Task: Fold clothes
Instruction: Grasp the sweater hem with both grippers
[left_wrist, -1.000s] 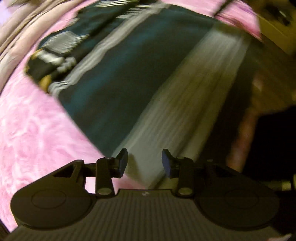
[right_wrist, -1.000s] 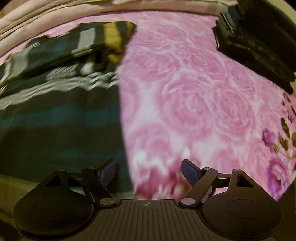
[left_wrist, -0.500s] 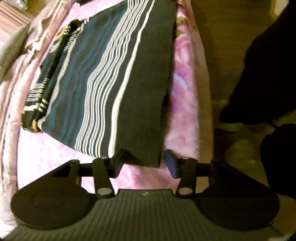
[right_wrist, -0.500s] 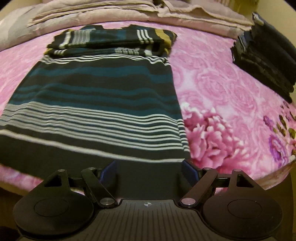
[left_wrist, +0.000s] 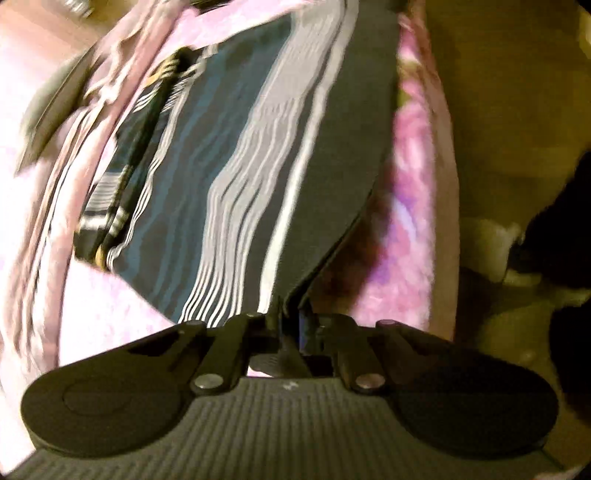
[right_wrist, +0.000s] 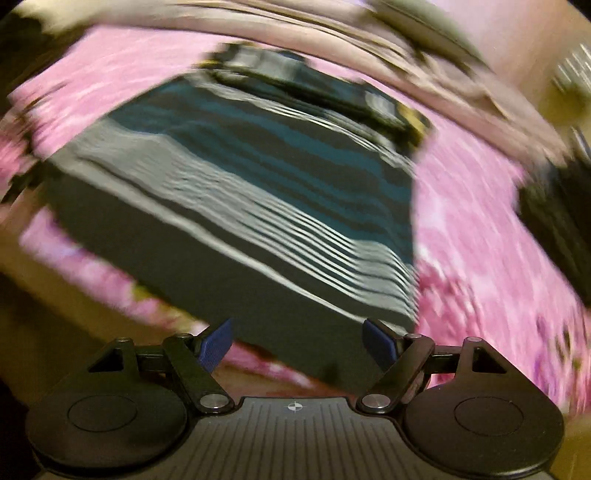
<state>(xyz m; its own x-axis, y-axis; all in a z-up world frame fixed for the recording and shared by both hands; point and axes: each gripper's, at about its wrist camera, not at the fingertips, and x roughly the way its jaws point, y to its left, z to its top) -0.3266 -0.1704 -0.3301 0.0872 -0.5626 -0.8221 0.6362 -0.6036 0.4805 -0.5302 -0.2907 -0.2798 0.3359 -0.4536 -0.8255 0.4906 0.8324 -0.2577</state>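
A dark striped shirt (left_wrist: 258, 155) with teal, grey and white bands lies flat on a pink floral bedspread (left_wrist: 410, 206). Its upper part with yellow-striped sleeves is folded over at the far end. My left gripper (left_wrist: 290, 325) is shut on the shirt's near hem corner. In the right wrist view the striped shirt (right_wrist: 258, 206) fills the middle. My right gripper (right_wrist: 297, 341) is open, its blue pads on either side of the dark hem edge, not pinching it. Both views are motion-blurred.
A stack of dark folded clothes (right_wrist: 554, 221) lies on the bedspread (right_wrist: 480, 240) to the right. Beige bedding (right_wrist: 424, 70) is bunched along the far side. The bed edge and floor (left_wrist: 498, 110) lie right of the left gripper, with a dark-clothed person (left_wrist: 569, 229) there.
My left gripper has closed on the shirt's hem corner; it was open half a second ago. My right gripper stays open and has swung, so the shirt now appears tilted.
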